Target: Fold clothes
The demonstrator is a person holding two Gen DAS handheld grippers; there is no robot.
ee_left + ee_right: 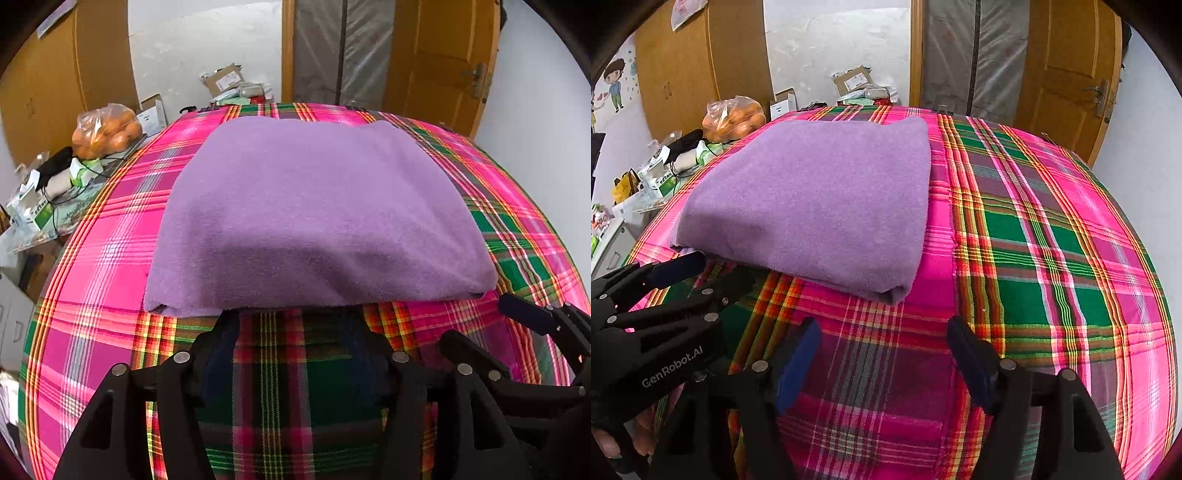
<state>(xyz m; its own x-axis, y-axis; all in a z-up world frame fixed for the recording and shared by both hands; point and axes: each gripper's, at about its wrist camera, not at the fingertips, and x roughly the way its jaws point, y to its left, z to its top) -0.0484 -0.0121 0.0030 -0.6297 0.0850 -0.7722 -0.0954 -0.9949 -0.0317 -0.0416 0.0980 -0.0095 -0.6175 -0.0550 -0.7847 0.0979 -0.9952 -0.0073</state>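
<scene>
I had the folded purple cloth [317, 218] flat on the plaid sheet [1052, 236]. L gripper [295, 332] sat just off the cloth's near edge, jaws wide, nothing in them. R gripper [882, 332] near the cloth's near-right corner, also wide and empty.

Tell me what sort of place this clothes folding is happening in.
Probably a lived-in room of a home, not a lab. A folded purple garment lies on a plaid cloth; a bag of oranges sits among boxes and clutter beside it, and a wooden door stands behind.
</scene>
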